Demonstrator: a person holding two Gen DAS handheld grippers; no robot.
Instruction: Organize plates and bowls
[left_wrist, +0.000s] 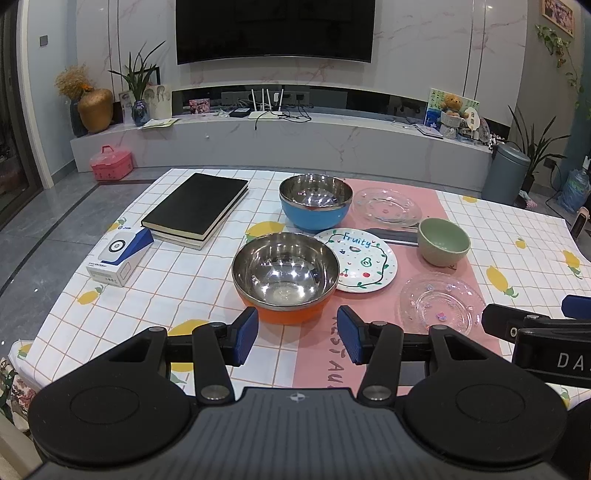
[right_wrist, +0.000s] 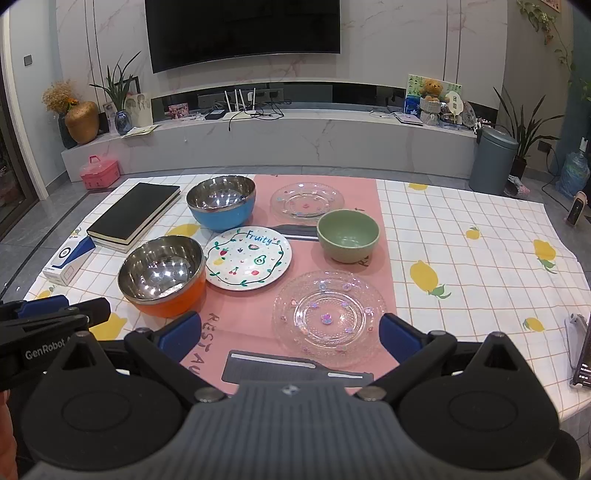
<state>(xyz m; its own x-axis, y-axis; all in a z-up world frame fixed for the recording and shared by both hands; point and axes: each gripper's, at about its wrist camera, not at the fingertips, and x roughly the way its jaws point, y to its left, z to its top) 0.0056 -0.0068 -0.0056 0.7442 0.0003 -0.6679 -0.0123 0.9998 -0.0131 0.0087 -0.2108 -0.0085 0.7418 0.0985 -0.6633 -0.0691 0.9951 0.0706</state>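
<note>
Across the bench (right_wrist: 480, 236), under a lemon-print cloth with a pink runner (right_wrist: 332, 184) down its middle, the dishes lie spread out. Largest are two steel bowls: the orange bowl (left_wrist: 286, 275) at the near left, the blue bowl (left_wrist: 314, 201) behind it. Between them, on the runner, lies the white "Fruity" plate (right_wrist: 248, 257), almost touching the orange bowl. One glass plate (right_wrist: 328, 314) lies nearest, another glass plate (right_wrist: 306, 201) at the far end, the green bowl (right_wrist: 348, 235) between them. Smallest, the left gripper (left_wrist: 297, 334) and right gripper (right_wrist: 290, 334) hover near the front edge, jaws spread, holding nothing.
</note>
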